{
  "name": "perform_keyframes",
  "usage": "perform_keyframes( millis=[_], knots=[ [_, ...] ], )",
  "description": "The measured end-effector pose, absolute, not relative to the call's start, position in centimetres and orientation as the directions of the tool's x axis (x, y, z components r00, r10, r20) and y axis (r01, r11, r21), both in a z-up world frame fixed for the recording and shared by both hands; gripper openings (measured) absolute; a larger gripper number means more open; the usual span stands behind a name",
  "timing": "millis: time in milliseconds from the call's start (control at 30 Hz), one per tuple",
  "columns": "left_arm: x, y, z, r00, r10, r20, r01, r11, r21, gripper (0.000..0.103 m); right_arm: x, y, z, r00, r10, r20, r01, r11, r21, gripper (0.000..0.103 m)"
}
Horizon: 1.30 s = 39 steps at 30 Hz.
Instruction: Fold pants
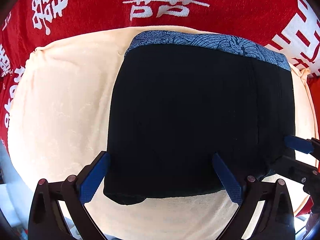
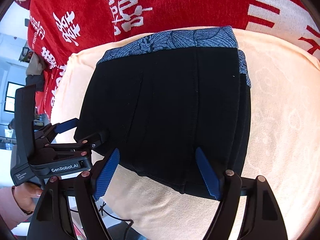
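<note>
Left wrist view has the black pants folded into a compact block on a cream towel, patterned blue waistband at the far edge, red blanket with white characters underneath. Left tool is spread wide over the near edge, gripping nothing. Right tool is just as wide open at its own end of the pants, also empty.
</note>
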<state>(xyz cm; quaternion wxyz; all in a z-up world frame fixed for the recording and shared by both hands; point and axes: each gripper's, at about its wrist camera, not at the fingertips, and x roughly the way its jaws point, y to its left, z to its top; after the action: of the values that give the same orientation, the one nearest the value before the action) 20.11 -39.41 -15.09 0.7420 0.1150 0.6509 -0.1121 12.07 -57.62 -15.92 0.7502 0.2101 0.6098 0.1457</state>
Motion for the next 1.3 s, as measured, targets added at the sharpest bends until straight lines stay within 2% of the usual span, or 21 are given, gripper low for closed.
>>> perform_keyframes(
  millis=[467, 767, 967, 1300],
  knots=[
    [21.0, -38.7, -16.7, 0.082, -0.017, -0.997, 0.319, 0.948, 0.01, 0.102, 11.7, -57.8, -16.0, 0.244, 0.483, -0.841, 0.062, 0.858, 0.511, 0.083],
    [21.4, -38.9, -17.1, 0.068, 0.006, -0.998, 0.311, 0.95, 0.027, 0.102, 12.2, -59.9, -16.0, 0.238, 0.569, -0.787, 0.155, 0.778, 0.609, 0.083],
    [21.3, -39.1, -17.2, 0.069, 0.019, -0.997, 0.306, 0.951, 0.039, 0.102, 11.7, -62.4, -14.5, 0.303, 0.502, -0.81, 0.201, 0.797, 0.569, 0.083],
    [21.1, -39.3, -16.9, 0.08, 0.025, -0.997, 0.302, 0.952, 0.048, 0.103, 10.9, -65.3, -17.1, 0.267, 0.488, -0.831, 0.33, 0.764, 0.555, 0.083]
  ],
)
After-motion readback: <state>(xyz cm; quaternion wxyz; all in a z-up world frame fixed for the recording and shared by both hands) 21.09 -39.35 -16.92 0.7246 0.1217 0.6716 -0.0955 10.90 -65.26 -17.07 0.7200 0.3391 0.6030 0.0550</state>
